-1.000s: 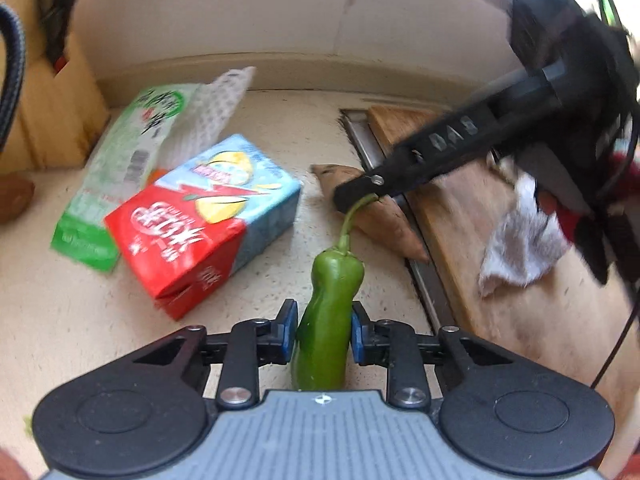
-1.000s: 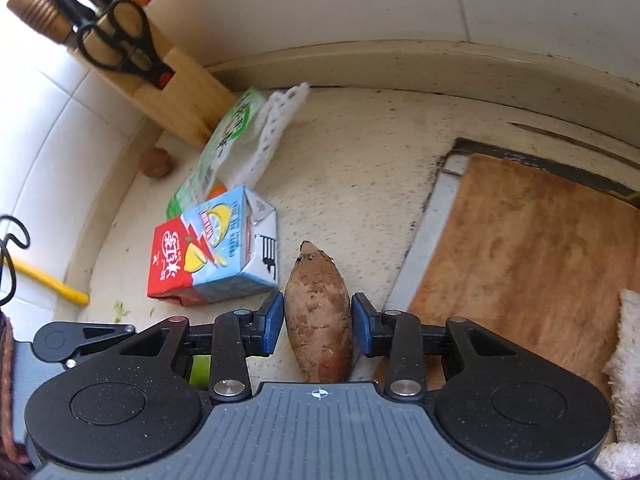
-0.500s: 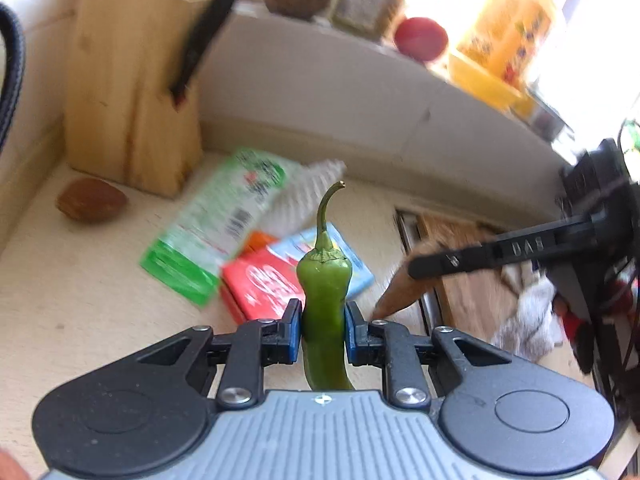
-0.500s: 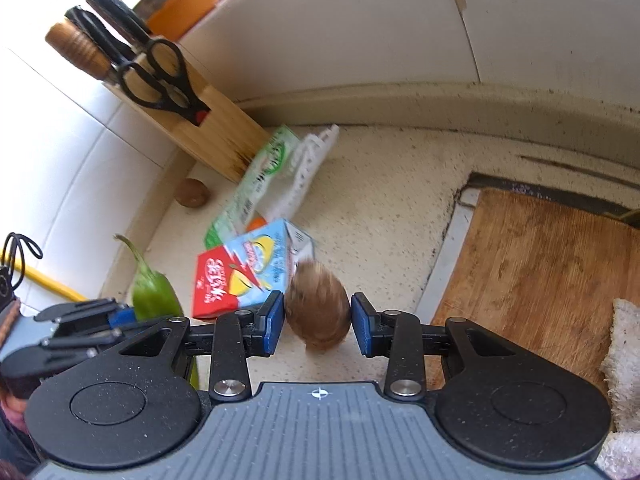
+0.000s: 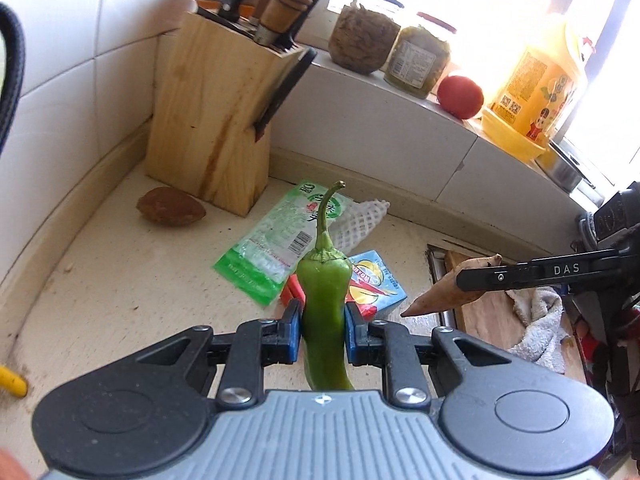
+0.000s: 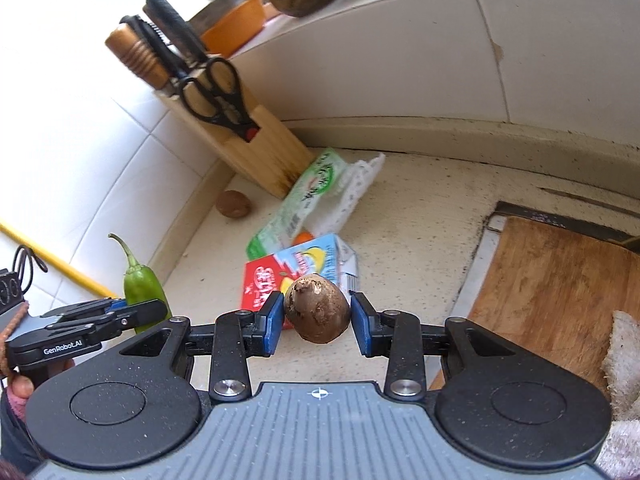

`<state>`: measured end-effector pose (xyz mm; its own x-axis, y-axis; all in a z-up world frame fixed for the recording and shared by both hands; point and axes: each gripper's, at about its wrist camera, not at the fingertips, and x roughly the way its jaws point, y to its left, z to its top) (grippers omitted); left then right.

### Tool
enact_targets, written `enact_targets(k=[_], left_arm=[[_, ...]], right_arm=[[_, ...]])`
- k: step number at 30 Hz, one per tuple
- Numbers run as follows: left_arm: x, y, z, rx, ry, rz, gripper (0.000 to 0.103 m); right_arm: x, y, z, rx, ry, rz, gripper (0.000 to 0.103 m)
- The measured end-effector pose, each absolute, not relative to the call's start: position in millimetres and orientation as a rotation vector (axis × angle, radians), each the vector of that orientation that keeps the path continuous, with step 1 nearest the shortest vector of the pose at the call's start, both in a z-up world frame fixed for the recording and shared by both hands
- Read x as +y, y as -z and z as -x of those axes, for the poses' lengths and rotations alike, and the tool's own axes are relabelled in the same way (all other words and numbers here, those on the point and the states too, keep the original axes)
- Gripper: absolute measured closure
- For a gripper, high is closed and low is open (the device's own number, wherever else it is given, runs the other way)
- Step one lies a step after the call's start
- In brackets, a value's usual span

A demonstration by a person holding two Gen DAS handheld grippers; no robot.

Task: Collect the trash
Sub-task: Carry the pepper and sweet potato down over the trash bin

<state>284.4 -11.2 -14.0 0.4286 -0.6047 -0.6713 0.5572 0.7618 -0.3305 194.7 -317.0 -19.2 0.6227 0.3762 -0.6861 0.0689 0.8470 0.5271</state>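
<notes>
Green pepper (image 5: 323, 300) stands clamped in the left gripper (image 5: 322, 330), sweet potato (image 6: 316, 307) pinched by the right gripper (image 6: 316, 322), both lifted clear, exposing carton (image 5: 376, 283) and wrapper (image 5: 280, 248) near the countertop's (image 5: 120, 280) back corner.

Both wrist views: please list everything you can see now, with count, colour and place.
green pepper: 1, green, clamped in the left gripper, stem up
sweet potato: 1, brown, clamped in the right gripper, above the counter
drink carton: 1, red and blue, lying on the counter
green wrapper: 1, green and clear, on the counter, beyond the carton
foam net: 1, white, beside the wrapper
small brown lump: 1, brown, beside the knife block
knife block: 1, wooden, in the corner, with knives and black scissors
cutting board: 1, brown, right of the counter
cloth: 1, whitish, on the board
jars: 2, on the sill
tomato: 1, red, on the sill
yellow bottle: 1, on the sill
left gripper: 1, black, blue pads
right gripper: 1, black, blue pads
</notes>
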Motion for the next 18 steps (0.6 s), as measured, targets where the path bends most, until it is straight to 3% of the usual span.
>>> enact_targets(k=[18], left_arm=[[46.8, -16.1, -217.3, 0.797, 0.584, 0.13, 0.085]], right_arm=[[-296.1, -10.4, -156.4, 0.859, -0.299, -0.511, 0.059]])
